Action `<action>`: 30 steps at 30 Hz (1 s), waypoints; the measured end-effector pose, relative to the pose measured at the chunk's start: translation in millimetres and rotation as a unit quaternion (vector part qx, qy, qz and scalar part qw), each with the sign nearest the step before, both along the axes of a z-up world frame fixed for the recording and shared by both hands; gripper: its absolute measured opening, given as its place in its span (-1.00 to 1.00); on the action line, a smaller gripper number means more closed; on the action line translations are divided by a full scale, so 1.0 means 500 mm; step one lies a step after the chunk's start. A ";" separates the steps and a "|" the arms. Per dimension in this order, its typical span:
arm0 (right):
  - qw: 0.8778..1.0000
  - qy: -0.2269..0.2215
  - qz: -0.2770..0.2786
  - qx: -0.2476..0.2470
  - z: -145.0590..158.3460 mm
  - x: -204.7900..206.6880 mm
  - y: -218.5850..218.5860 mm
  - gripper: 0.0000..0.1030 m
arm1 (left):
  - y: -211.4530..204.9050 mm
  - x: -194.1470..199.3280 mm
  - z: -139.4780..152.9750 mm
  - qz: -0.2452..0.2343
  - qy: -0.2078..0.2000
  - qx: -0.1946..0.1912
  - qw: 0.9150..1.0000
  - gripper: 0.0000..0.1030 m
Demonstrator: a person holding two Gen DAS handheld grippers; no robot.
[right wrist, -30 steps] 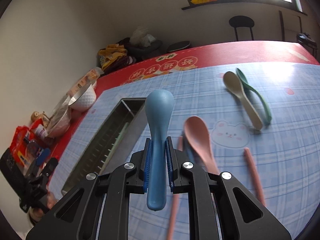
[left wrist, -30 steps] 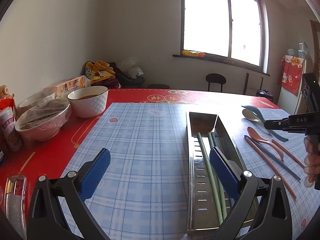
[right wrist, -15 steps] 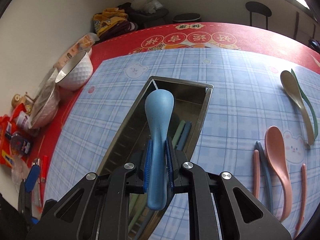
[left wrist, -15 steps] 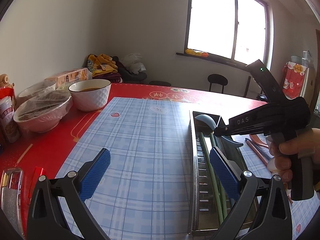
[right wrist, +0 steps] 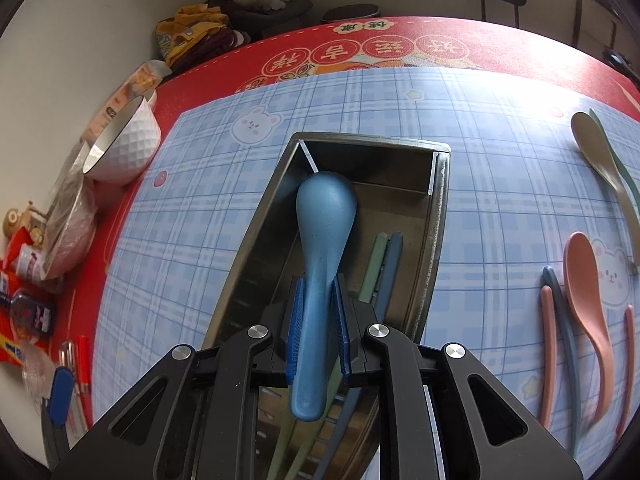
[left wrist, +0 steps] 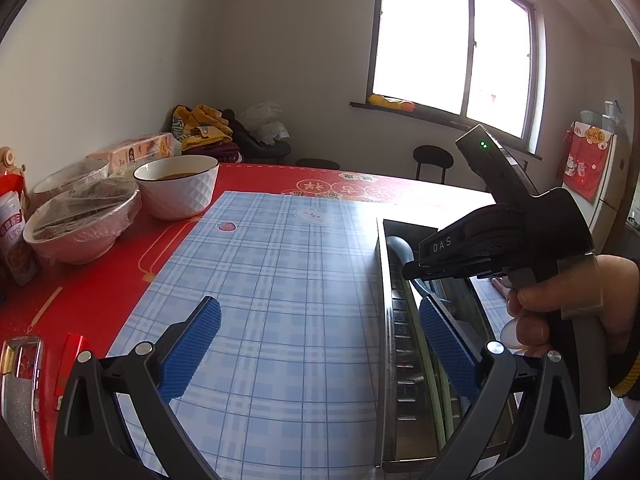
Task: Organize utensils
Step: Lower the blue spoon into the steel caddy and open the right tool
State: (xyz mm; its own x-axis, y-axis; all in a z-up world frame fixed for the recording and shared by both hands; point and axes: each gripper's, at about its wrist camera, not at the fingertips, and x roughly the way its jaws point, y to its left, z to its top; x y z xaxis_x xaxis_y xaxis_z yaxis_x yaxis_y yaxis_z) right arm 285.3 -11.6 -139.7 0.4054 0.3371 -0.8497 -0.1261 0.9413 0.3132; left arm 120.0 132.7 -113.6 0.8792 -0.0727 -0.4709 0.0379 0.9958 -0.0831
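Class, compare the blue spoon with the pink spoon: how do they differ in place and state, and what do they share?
1. The blue spoon is over the metal tray; the pink spoon lies on the checked mat.
2. The blue spoon sits between the opening jaws of the right gripper; the pink spoon is untouched.
3. Chopsticks flank the pink spoon; the blue one has chopsticks beneath it.
Both share one shape.

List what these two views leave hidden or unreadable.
- Blue plastic spoon: in the left wrist view, mostly hidden behind the right gripper.
- Steel utensil tray: near end covered by the right gripper, whose jaws are opening.
- Pink chopsticks: lower ends blurred at the right wrist view's edge.
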 end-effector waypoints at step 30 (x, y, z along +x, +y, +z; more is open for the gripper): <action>0.979 -0.196 0.057 0.025 0.095 -0.115 -0.235 -0.59 | 0.001 0.007 -0.004 0.012 0.004 0.009 1.000 0.88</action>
